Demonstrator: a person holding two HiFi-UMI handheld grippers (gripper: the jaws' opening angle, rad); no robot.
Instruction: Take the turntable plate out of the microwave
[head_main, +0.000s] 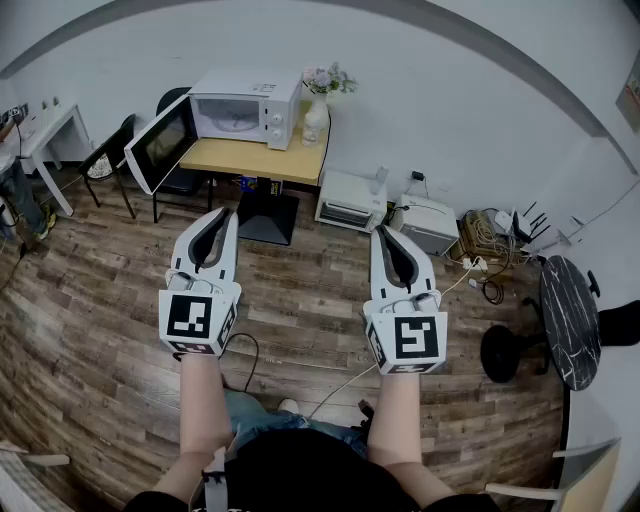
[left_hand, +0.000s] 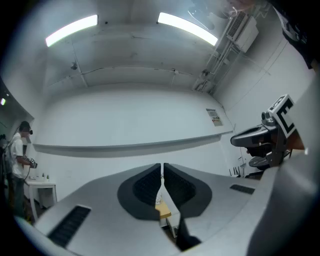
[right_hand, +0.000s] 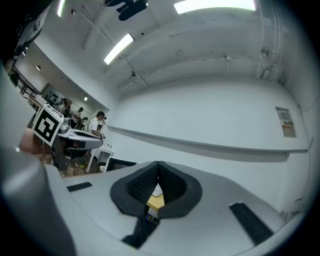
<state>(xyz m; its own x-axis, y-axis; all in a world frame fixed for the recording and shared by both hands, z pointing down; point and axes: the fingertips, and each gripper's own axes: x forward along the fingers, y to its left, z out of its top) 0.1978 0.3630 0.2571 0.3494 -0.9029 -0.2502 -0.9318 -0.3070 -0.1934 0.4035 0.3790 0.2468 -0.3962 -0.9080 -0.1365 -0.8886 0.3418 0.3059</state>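
Note:
A white microwave (head_main: 248, 108) stands on a light wooden table (head_main: 268, 158) against the far wall, its door (head_main: 160, 143) swung open to the left. Its cavity faces me, but the turntable plate inside is too small to make out. Both grippers are held up in front of me over the wooden floor, well short of the table. My left gripper (head_main: 224, 213) (left_hand: 162, 167) is shut with nothing in it. So is my right gripper (head_main: 382, 233) (right_hand: 158, 167). A sliver of the table (right_hand: 156, 201) shows under the shut right jaws.
A vase of flowers (head_main: 318, 102) stands at the table's right end. Black chairs (head_main: 112, 152) and a white side table (head_main: 48, 125) are to the left. White boxes (head_main: 352, 200) and cables (head_main: 478, 240) lie along the wall. A dark round table (head_main: 568, 318) stands at right.

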